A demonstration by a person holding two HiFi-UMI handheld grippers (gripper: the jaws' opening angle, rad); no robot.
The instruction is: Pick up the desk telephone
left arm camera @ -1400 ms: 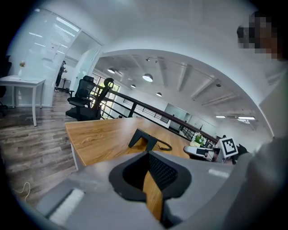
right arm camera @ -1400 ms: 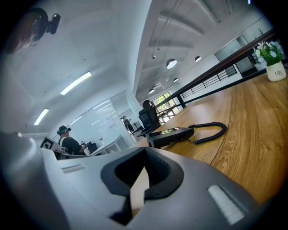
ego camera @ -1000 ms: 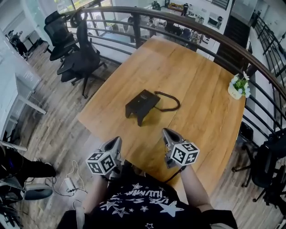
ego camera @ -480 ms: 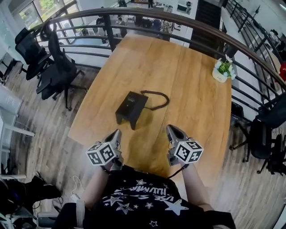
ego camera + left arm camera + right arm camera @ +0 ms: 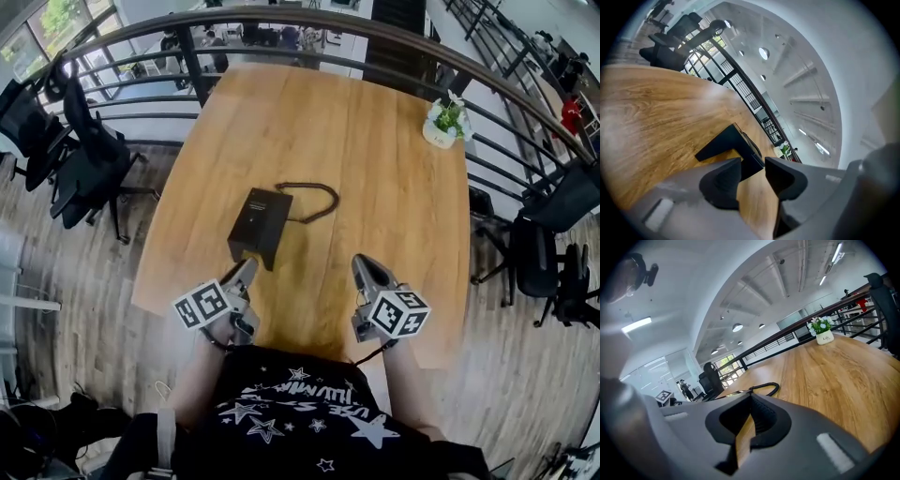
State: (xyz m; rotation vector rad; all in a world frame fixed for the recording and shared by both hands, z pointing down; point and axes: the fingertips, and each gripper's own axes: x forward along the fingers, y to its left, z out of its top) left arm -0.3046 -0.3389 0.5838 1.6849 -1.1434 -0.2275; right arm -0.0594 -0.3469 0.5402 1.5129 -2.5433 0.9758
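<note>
An open-plan office: black swivel chairs [image 5: 86,164] beside a wooden table [image 5: 394,202].

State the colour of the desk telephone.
Black; the desk telephone shows best in the head view.

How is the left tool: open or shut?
Open, having just opened: the left tool has its pads apart with nothing between them; the telephone lies ahead, untouched.

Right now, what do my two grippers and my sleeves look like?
Both the left gripper and the right gripper are grey, tapering wedges, each carrying a white cube with black square markers. Their fingers are dark pads set in paler grey housings. A thin dark cable trails from the right one. You wear a short-sleeved black T-shirt printed with white stars and lettering.
</note>
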